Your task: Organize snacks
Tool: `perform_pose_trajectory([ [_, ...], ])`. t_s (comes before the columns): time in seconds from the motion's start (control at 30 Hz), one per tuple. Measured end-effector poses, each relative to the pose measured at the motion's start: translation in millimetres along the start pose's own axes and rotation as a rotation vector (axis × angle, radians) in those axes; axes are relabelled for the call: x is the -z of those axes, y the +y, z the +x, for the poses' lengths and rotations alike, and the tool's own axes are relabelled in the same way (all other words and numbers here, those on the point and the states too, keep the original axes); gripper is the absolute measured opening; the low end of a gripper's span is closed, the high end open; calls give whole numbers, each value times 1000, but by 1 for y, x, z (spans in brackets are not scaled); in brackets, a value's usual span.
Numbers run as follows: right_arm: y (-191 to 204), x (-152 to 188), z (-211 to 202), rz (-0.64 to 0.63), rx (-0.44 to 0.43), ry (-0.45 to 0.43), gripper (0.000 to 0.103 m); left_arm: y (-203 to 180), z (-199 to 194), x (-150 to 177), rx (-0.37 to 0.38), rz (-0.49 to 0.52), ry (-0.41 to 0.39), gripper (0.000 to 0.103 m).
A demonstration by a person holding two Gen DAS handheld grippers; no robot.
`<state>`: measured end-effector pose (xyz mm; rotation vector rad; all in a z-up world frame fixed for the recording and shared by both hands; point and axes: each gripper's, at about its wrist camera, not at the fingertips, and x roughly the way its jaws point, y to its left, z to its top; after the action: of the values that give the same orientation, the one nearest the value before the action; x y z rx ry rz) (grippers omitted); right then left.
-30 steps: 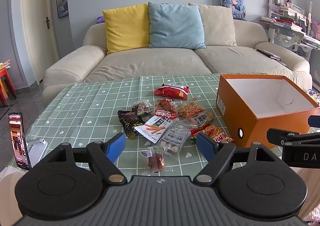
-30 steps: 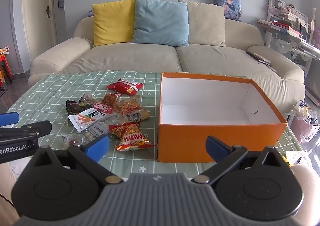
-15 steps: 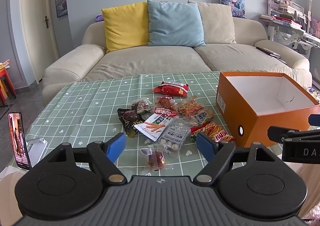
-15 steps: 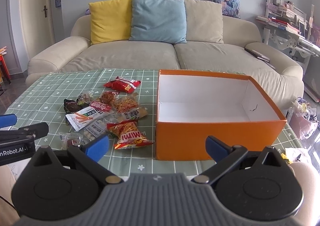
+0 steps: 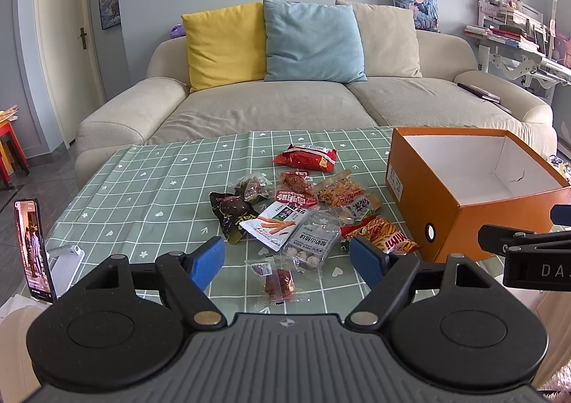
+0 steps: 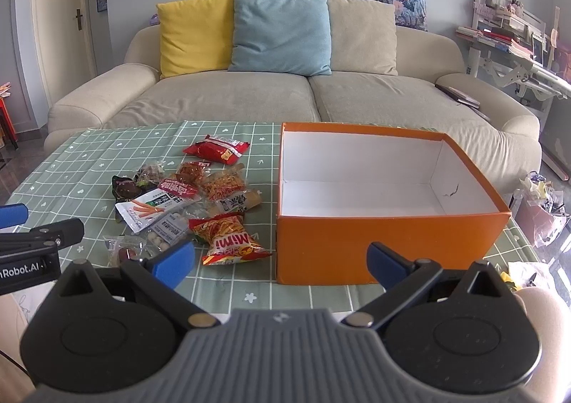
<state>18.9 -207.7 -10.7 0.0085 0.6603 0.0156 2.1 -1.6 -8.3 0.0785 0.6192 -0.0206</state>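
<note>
Several snack packets lie in a loose pile [image 5: 299, 210] on the green checked tablecloth, also in the right wrist view [image 6: 185, 203]. A red bag [image 5: 306, 157] lies at the far side, a Mimi bag [image 6: 232, 242] nearest the box, a small clear packet [image 5: 276, 280] nearest me. An empty orange box [image 6: 385, 239] with a white inside stands to the right [image 5: 446, 217]. My left gripper [image 5: 287, 262] is open above the near packets. My right gripper [image 6: 280, 260] is open in front of the box's near wall. Both are empty.
A phone [image 5: 32, 249] stands upright on a stand at the table's near left corner. A beige sofa [image 5: 285, 103] with three cushions stands behind the table. A cluttered desk [image 6: 517, 46] is at the far right. A bag of rubbish [image 6: 542, 210] sits on the floor right of the table.
Both grippers have risen and drawn back slightly, so the table sits lower in each view. Nothing on the table has moved.
</note>
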Motion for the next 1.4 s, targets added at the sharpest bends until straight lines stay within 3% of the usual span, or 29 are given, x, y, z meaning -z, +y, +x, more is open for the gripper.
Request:
perform_pose_trajectory([
  [1.2,2,1,5,2,3,24,100,-2,2,4,12,-6,7,91],
  [1.4,0,0,9,20,-51,43,99,3,7,6,64,-21,43,91],
])
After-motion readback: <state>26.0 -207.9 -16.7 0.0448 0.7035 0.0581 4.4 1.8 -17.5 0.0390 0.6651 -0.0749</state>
